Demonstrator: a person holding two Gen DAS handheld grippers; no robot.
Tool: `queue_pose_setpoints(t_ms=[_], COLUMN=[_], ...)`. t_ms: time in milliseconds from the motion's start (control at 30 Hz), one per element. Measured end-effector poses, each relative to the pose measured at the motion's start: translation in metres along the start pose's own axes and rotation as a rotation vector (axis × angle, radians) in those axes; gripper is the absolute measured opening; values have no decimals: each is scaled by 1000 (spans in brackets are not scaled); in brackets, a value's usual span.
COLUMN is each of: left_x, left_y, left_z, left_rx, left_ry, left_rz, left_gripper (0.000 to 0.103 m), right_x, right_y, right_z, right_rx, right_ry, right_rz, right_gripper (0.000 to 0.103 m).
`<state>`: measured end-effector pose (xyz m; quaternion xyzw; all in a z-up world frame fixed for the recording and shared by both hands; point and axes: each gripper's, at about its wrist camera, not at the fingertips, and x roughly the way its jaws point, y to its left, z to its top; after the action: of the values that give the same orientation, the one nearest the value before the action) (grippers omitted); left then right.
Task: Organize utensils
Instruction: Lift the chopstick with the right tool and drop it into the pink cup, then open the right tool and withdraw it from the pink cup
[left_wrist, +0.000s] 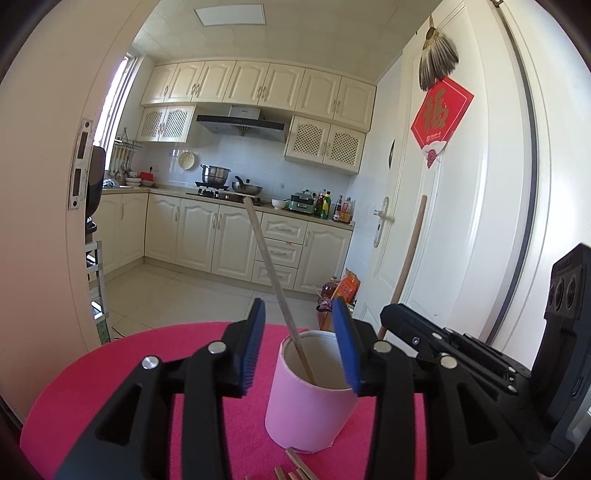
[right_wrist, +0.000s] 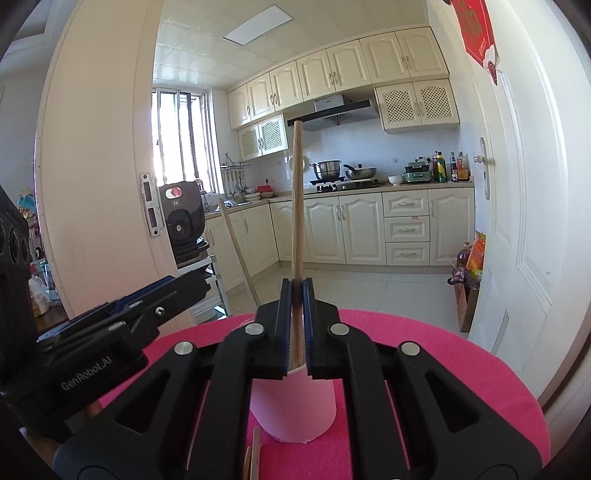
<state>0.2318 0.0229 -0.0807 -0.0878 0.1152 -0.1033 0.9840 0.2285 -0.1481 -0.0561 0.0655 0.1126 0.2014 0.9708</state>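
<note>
my left claw (left_wrist: 301, 345) stands open around a pale pink cup (left_wrist: 308, 395) on the pink tablecloth (left_wrist: 110, 373); one chopstick (left_wrist: 275, 280) leans inside. my right claw (right_wrist: 297, 323) pinches another chopstick (right_wrist: 297, 206) upright. perhaps four more lie below.

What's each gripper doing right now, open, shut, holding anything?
Left gripper: open, nothing between its pads; a chopstick leans in the pink cup ahead.
Right gripper: shut on an upright chopstick above the cup.

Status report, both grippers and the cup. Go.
Left gripper open, empty, one chopstick leaning in the pink cup. Right gripper shut on second chopstick, upright over cup. Loose chopsticks on table; nothing blocking.
</note>
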Motion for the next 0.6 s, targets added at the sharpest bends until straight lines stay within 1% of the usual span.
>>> queue_pose_setpoints(t_ms=[33,133,333,367,433,500,533,600], left_x=[-1,-5,-13,-13,-16,-21,-23,-28], left_y=[1,2,5,6,8,9,10,9], left_z=[0,1,5,5,7,8,8,10], left_rx=[-3,-6,-17,-21,-33,-38,-38,-31], left_ry=[0,5,2,5,6,5,5,6], left_rz=[2,6,15,18,20,27,26,36], left_gripper=[39,45,49,49,49,49,49,49], right_x=[1,2,1,-1,-4,-9,-12,-17], right_y=[0,0,1,1,2,2,2,3], right_z=[-1,-4,-6,-6,-5,-4,-2,1], right_rx=[1,6,13,12,12,14,11,7], right_ry=[6,19,32,32,29,14,2,-3], right_rz=[1,-1,-3,-5,-8,-11,-14,-20], right_gripper=[7,7,7,9,19,47,49,49])
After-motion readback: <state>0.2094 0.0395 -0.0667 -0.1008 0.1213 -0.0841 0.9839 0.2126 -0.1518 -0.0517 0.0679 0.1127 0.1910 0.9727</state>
